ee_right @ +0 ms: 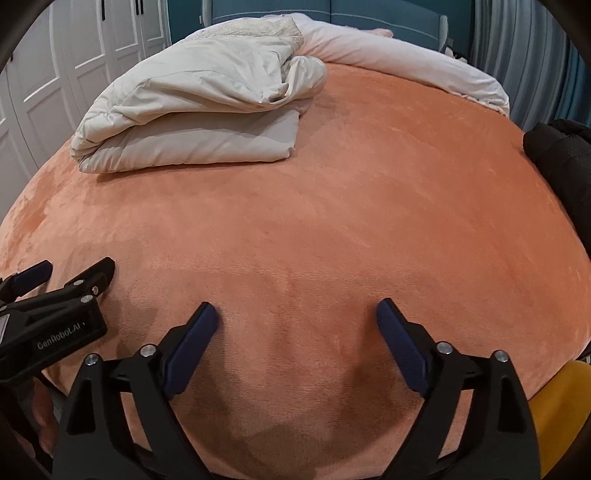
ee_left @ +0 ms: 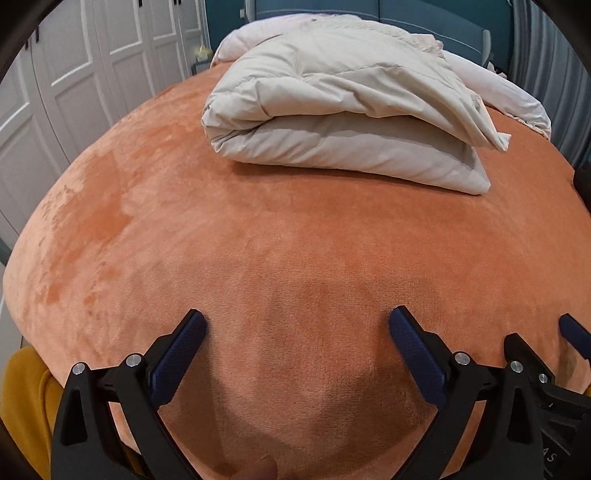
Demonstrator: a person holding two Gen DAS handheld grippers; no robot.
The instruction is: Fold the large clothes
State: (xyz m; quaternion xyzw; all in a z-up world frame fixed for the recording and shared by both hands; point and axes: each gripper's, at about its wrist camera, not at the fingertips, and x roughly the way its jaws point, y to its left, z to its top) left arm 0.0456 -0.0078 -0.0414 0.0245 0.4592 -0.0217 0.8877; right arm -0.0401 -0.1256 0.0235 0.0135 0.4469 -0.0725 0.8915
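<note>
A cream puffy garment (ee_left: 343, 110) lies folded in a thick bundle on the orange bed cover (ee_left: 258, 240), far ahead of both grippers. It also shows in the right wrist view (ee_right: 195, 114), at upper left. My left gripper (ee_left: 297, 332) is open and empty, low over the cover near the bed's front edge. My right gripper (ee_right: 297, 321) is open and empty beside it. The left gripper (ee_right: 74, 275) also shows at the left of the right wrist view, and one right fingertip (ee_left: 572, 330) shows at the right of the left wrist view.
A pale pink duvet (ee_right: 406, 62) is bunched along the head of the bed. A black garment (ee_right: 561, 151) sits at the bed's right edge. White wardrobe doors (ee_left: 74, 74) stand on the left. A teal headboard (ee_right: 369, 14) is behind.
</note>
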